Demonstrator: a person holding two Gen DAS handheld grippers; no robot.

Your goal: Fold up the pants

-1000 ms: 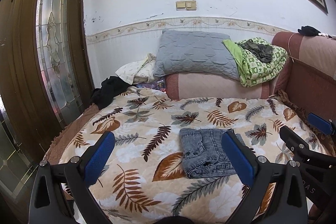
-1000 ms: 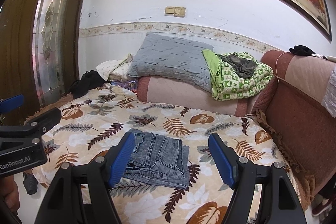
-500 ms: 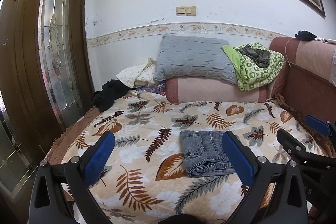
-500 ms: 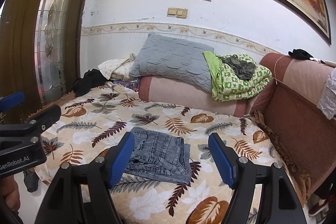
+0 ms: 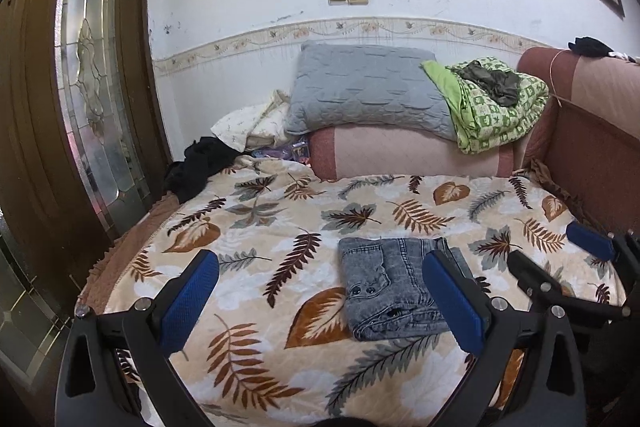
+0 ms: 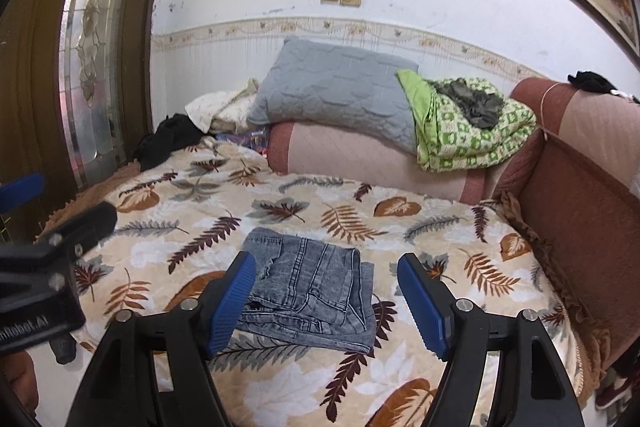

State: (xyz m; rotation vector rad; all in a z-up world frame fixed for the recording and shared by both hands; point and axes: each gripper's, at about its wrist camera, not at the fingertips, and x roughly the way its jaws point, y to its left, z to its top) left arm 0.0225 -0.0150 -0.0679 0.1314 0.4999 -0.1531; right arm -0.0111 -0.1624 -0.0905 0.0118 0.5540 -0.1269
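Left to right. A dark wooden door (image 5: 48, 131) with a leaded glass panel closes the left side of the room. Beside it, black clothing (image 5: 200, 163) lies bunched at the bed's far left corner, apart from the work area.

The left gripper (image 5: 320, 303) hangs above the near edge of the bed, jaws spread wide and holding nothing. The leaf-print blanket (image 5: 256, 227) gives a broad, flat bed top on which to fold.

The pants (image 5: 392, 291), grey washed denim, lie on the blanket right of centre as a compact stacked rectangle with the waistband buttons facing the near edge; the folding appears complete. Neither gripper touches them.

The right gripper (image 6: 326, 299) is likewise held back from the bed, jaws spread and empty.

Behind, a grey pillow (image 5: 368, 91) and a green patterned quilt (image 5: 496, 111) rest on a pink bolster (image 5: 400, 155); a padded headboard (image 5: 592, 131) bounds the right side. No container is in view.
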